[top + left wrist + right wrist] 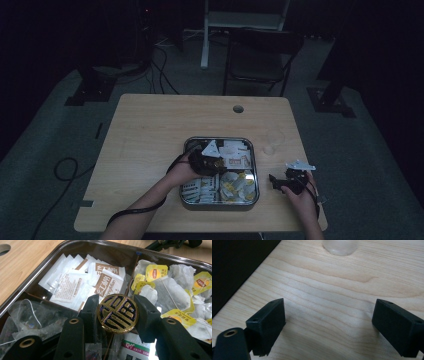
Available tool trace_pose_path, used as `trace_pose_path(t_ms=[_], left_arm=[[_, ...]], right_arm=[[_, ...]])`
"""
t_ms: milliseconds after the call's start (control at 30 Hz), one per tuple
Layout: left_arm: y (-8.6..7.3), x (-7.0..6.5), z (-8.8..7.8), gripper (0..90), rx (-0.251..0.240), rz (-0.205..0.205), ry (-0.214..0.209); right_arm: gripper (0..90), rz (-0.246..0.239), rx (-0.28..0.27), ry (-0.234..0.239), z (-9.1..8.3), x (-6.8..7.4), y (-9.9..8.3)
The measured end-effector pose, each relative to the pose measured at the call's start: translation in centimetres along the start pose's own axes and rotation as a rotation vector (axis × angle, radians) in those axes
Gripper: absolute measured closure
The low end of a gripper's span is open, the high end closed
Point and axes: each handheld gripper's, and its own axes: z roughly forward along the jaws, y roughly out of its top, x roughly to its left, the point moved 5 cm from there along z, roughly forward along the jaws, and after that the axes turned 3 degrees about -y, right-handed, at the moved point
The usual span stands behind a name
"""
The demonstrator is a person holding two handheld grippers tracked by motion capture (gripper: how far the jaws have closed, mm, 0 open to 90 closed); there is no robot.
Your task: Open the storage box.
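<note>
Broadly, the wooden table (150,150) takes up the middle of the high view, with a metal tray (253,165) just below centre. Dividers split the tray into compartments: white sugar packets (75,285) lie in the upper left of the left gripper view, tea bags (172,290) with yellow tags in the upper right. The left gripper (117,313) sits over the tray at the centre of that view, its jaws pressed on a round gold and dark blue token (117,313) held upright between them. The right gripper (328,325) rests at the lower right of the high view, jaws spread wide over bare wood, beside the tray.
</note>
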Motion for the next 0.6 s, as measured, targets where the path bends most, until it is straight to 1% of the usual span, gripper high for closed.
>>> trace_pose_path(t_ms=[100, 267, 400, 467, 567, 600], left_arm=[[0.2, -0.1, 0.0, 59.4, 0.015, 0.005, 0.009], [0.4, -0.1, -0.2, 59.7, 0.030, 0.006, 0.011], [0.6, -0.2, -0.5, 59.7, 0.025, 0.013, 0.013], [0.7, -0.2, -0.7, 59.7, 0.018, 0.007, 0.015], [1.0, -0.2, -1.2, 59.7, 0.011, 0.013, 0.021], [1.1, -0.2, -1.4, 59.7, 0.004, 0.009, 0.029]], right_arm=[[10.8, 0.001, 0.000, 0.000, 0.0, 0.0, 0.0], [10.8, 0.000, 0.000, 0.000, 0.0, 0.0, 0.0], [10.8, 0.001, 0.000, 0.000, 0.0, 0.0, 0.0], [10.8, 0.001, 0.000, 0.000, 0.0, 0.0, 0.0], [10.8, 0.001, 0.000, 0.000, 0.0, 0.0, 0.0], [10.8, 0.001, 0.000, 0.000, 0.0, 0.0, 0.0]])
